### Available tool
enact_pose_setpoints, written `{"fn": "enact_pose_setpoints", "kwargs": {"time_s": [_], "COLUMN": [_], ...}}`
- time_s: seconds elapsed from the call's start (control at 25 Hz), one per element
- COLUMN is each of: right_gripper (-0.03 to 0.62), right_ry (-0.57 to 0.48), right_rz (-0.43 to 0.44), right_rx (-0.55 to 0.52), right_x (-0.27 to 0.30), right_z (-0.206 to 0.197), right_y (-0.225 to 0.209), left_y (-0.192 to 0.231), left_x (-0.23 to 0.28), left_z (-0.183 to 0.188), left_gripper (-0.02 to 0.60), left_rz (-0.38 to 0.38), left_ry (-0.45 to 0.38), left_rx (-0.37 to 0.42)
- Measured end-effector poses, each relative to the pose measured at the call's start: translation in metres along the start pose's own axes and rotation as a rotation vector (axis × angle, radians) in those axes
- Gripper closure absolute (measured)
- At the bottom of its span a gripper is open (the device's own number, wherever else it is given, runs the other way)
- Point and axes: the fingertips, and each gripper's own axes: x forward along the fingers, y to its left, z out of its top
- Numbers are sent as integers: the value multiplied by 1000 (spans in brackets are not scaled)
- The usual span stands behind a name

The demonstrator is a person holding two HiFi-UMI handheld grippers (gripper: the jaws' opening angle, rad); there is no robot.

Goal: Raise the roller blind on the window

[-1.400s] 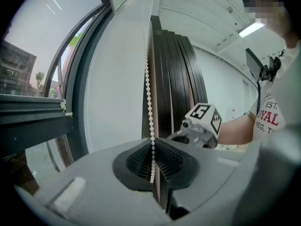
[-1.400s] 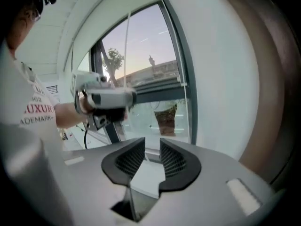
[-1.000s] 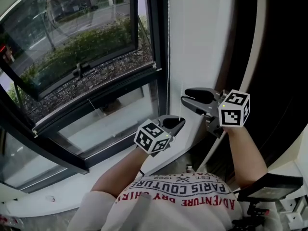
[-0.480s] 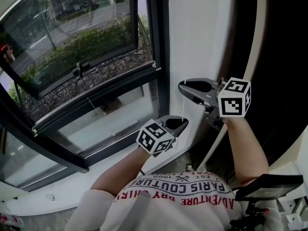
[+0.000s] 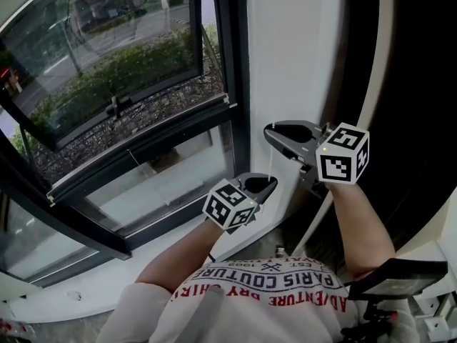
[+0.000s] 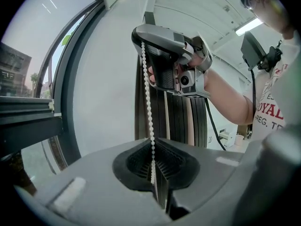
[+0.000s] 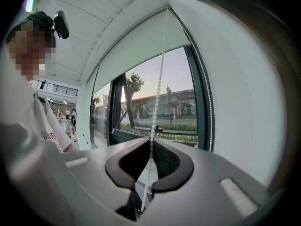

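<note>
Beads of the white bead chain (image 6: 148, 93) run straight between the two grippers, close to the white wall (image 5: 285, 48) at the centre of the head view. Low in that frame, the left gripper (image 5: 264, 183) has its jaws pinched together on the chain. Its own view shows the ribbed pads (image 6: 138, 161) pressed together with the beads caught between them. Just above and to the right, the right gripper (image 5: 275, 133) has just been closing its jaws. They now stand narrow, tips nipping the same chain higher up, and the beads trail down through the hollow behind the tips. In the right gripper view the roller blind (image 7: 141, 46) is a pale sheet across the upper part of the window (image 7: 178, 107). Its lower edge slants across the upper centre, with trees and a building showing below. A second run of beads (image 7: 209, 112) hangs along the window's right-hand frame. Both forearms reach up from a printed white shirt (image 5: 271, 291) at the bottom of the head view.
</note>
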Motion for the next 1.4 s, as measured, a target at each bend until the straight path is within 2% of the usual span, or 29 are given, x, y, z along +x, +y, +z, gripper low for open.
{"fn": "enact_pose_setpoints", "kwargs": {"time_s": [0.12,0.32,0.48,0.8,0.96,1.2,1.4], "right_gripper": [577,577,577,579,579,579,579], "right_ry": [45,143,151,193,187,181,188], "right_rz": [-24,-35,-42,-56,-60,-60,-65], "right_rx": [-14,24,70,62,69,57,58], "right_x": [5,17,20,25,28,31,24], "right_z": [-23,-84,-115,-151,-161,-163,-163], "right_y": [-3,-4,-6,-5,-3,-1,-17], "left_y": [5,10,15,23,24,21,19], "left_x": [6,15,22,28,29,27,15], "left_z": [-23,-83,-113,-146,-154,-154,-137], "left_gripper": [575,575,575,575,574,567,480], "left_rz": [-5,-5,-5,-2,-19,-41,-67], "left_ry": [49,164,203,256,253,252,237], "left_rx": [-12,-47,-89,-131,-152,-95,-82]}}
